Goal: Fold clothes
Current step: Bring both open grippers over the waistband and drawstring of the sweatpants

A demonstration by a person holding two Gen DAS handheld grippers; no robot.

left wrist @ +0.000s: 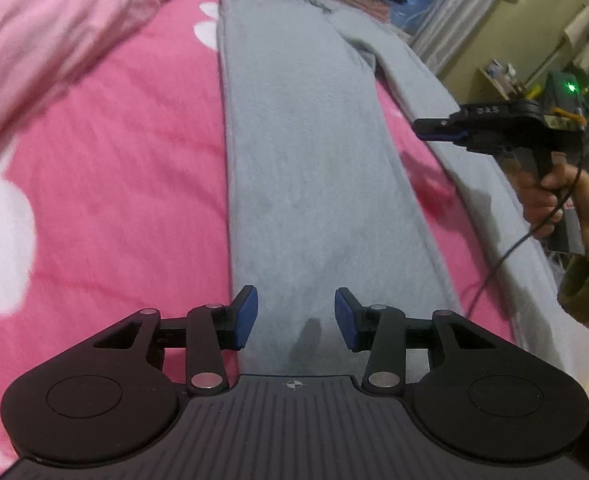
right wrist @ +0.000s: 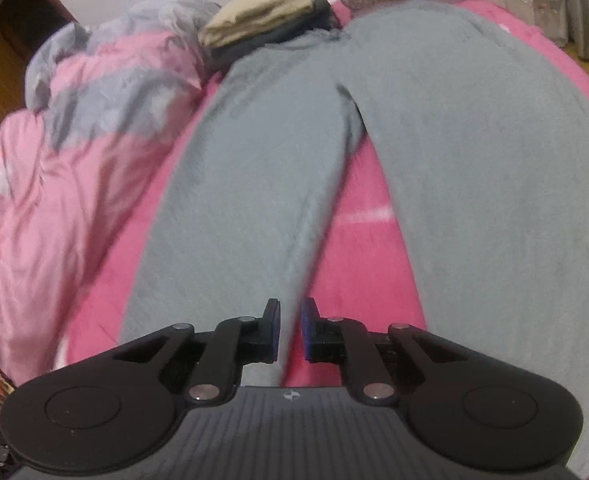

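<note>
Grey sweatpants (left wrist: 294,140) lie flat on the pink bedsheet (left wrist: 114,140), legs spread apart in a V. My left gripper (left wrist: 296,316) is open, hovering over the lower end of one leg with nothing between its blue pads. In the left wrist view a hand holds my right gripper (left wrist: 422,128) above the other leg (left wrist: 426,92), off to the right. In the right wrist view, the right gripper (right wrist: 290,328) hangs over the inner edge of one leg of the sweatpants (right wrist: 234,200), with its jaws a narrow gap apart and empty.
A rumpled pink and grey quilt (right wrist: 74,140) is heaped along the left side of the bed. Folded clothes (right wrist: 262,16) are stacked beyond the waistband. Curtains (left wrist: 454,12) and a shelf (left wrist: 498,76) stand past the bed's right edge.
</note>
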